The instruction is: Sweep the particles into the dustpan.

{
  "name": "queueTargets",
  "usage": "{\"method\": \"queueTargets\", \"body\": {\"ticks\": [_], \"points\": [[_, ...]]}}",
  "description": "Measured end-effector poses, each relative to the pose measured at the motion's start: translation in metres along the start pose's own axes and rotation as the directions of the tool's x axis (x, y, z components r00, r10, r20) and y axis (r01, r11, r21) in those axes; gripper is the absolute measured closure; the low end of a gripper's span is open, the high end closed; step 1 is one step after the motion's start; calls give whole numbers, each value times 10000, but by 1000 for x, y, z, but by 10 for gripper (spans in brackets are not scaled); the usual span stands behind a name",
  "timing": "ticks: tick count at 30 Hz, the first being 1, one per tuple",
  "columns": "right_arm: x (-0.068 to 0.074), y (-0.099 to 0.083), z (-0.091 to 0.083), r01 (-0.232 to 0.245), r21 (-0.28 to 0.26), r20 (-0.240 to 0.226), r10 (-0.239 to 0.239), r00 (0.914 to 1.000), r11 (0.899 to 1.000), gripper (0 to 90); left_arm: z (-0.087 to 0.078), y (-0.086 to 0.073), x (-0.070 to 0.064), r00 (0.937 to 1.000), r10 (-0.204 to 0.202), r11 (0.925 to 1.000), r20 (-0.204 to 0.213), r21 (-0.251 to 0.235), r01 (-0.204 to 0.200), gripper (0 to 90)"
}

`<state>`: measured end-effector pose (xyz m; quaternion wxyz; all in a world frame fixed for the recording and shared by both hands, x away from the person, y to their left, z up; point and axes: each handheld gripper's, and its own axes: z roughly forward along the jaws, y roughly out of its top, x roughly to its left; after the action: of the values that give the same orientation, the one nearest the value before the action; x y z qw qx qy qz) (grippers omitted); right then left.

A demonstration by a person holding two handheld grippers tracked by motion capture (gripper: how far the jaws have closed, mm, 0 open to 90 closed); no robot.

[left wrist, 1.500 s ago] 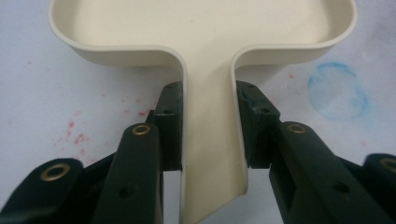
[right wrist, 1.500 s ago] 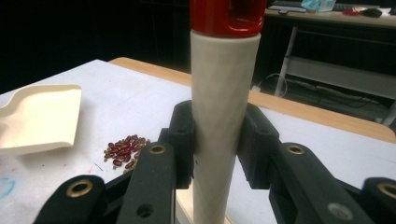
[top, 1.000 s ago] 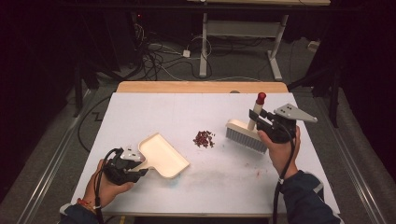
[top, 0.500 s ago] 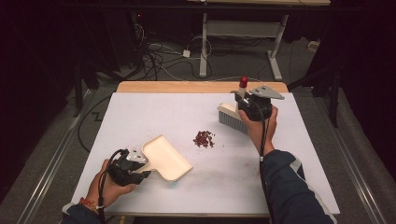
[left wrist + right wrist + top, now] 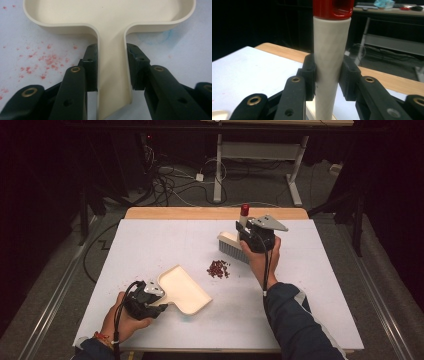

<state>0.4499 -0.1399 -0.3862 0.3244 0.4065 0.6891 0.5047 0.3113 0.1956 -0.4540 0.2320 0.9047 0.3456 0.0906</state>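
Cream plastic on the left: the dustpan (image 5: 183, 290) lies flat on the white table (image 5: 150, 245), near the front-left, its handle running back into the left gripper (image 5: 156, 296). In the left gripper view that handle (image 5: 112, 75) sits squarely between the two black jaws, both pads pressed against its sides, so the left gripper is pinching the dustpan by the handle, with the pan's wall spreading wide just past the jaw tips. Faint red specks (image 5: 47, 61) stain the table to one side of that handle. Moving right, open white surface lies between the pan's far lip and the beans (image 5: 218, 268), a small dark red heap near the table's middle, apart from both tools. Just beyond the heap, toward the back right, the brush (image 5: 231, 246) has its bristles at the table, close to the beans but I cannot tell whether they touch. The right gripper (image 5: 248, 231) is clamped on the brush handle (image 5: 332, 62), pale with a red cap, standing nearly upright between the jaws in the right gripper view. Behind the brush there is a short strip of white, then the wooden back edge (image 5: 200, 213). To the right, bare table runs well out to the side edge.
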Motion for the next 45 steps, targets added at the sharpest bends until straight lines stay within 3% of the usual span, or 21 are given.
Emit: {"method": "queueTargets", "body": {"ticks": [7,10,19,25,36,45], "points": [[23,-5,-8,571,97,-686,-563,9961,9983,694,2,1,-3,10000,-38,10000,-34,13,38,635],[29,-7,-11,591,130,-884,-577,9944,9982,692,2,3,-4,10000,-25,10000,-49,16,25,635],[28,-13,-23,372,19,-1142,-368,9928,9993,692,7,11,-8,10000,-66,10000,-21,70,66,635],[27,-13,-24,331,2,-1141,-329,9929,9995,692,14,26,-11,9996,-276,9986,-47,447,278,636],[29,-9,-24,240,359,-1603,-180,9869,9991,691,25,40,-14,9994,-333,9973,-5,655,333,636],[35,-8,-25,207,529,-1725,-113,9849,9984,689,27,46,-14,9992,-401,9964,38,749,397,636]]}}
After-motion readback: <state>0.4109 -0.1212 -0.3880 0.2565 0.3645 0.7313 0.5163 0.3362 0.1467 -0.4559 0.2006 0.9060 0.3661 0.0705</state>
